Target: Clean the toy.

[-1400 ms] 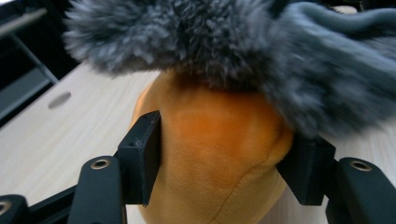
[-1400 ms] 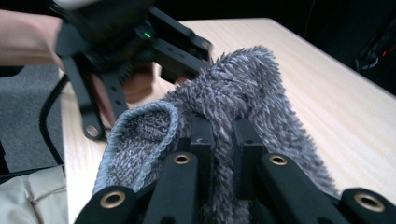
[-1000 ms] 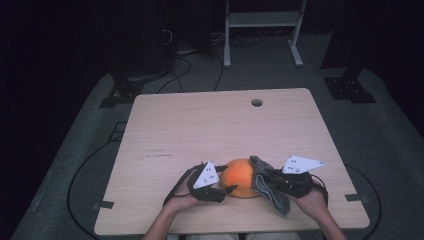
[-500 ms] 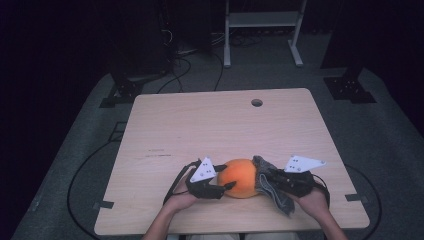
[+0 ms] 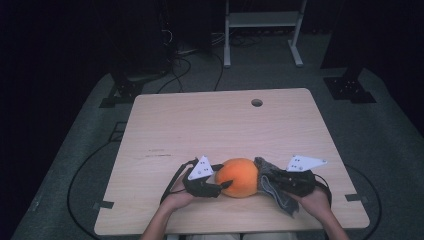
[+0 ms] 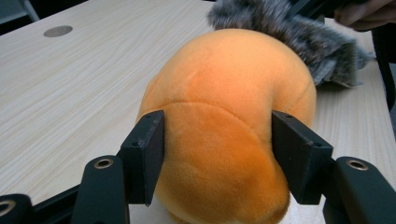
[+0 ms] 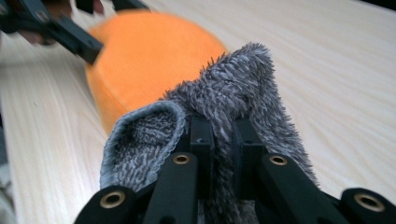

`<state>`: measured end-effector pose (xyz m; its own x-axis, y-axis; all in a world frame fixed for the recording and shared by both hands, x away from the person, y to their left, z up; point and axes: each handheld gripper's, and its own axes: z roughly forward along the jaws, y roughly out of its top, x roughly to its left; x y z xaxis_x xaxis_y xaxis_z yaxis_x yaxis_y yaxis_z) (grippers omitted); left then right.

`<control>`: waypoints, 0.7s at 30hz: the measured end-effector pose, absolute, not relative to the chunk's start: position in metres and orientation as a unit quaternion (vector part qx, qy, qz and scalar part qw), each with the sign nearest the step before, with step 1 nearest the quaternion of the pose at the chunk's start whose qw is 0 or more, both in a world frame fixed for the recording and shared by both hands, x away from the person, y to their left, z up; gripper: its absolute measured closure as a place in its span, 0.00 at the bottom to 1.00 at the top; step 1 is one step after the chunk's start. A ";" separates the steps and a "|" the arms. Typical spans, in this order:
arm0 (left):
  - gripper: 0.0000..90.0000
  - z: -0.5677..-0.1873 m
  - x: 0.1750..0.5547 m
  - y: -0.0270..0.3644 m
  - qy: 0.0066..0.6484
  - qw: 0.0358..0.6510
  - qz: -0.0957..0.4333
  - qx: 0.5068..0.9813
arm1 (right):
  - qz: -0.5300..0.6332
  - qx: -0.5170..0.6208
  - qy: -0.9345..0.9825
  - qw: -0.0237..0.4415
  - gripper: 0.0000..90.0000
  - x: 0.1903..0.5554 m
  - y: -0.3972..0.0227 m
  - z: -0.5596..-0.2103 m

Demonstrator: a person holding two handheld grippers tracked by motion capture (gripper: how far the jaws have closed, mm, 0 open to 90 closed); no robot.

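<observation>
Orange plush (image 5: 241, 176) sits clamped by the low, level left gripper (image 5: 226, 185).

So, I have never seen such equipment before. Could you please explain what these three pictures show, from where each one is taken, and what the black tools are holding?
There is no robot here. A person sits at a wooden table and holds a hand-operated two-jaw gripper in each hand.

The high view looks down from above the person's side. The left gripper is at its left, the right gripper at its right, and an orange plush toy lies between them.

The other two pictures come from small cameras riding on the grippers, looking along their black jaws. In the left gripper view, the jaws have just been closing and now press both sides of the orange plush toy. In the right gripper view, the jaws are pinched shut on a fluffy grey cloth, which lies against the toy.
</observation>
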<state>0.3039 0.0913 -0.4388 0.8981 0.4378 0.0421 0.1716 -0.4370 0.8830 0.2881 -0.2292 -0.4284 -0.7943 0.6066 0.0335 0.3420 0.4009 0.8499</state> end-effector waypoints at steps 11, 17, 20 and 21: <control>0.32 -0.433 0.308 0.097 0.176 0.519 0.080 0.833 | 0.485 0.261 0.825 0.127 0.90 0.285 -0.218 -0.427; 0.13 -0.430 0.320 0.086 0.244 0.509 0.074 0.822 | 0.484 0.258 0.827 0.125 0.90 0.284 -0.219 -0.427; 0.23 -0.438 0.320 0.081 0.237 0.509 0.039 0.827 | 0.478 0.260 0.830 0.122 0.90 0.285 -0.222 -0.428; 0.30 -0.437 0.318 0.081 0.236 0.507 0.047 0.828 | 0.477 0.261 0.830 0.120 0.90 0.284 -0.223 -0.427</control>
<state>0.3182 0.0805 -0.4367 0.8847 0.4370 -0.1620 0.3426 -0.3742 0.8617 0.2845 -0.2225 -0.4274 -0.8351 0.5479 0.0497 0.3187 0.4081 0.8555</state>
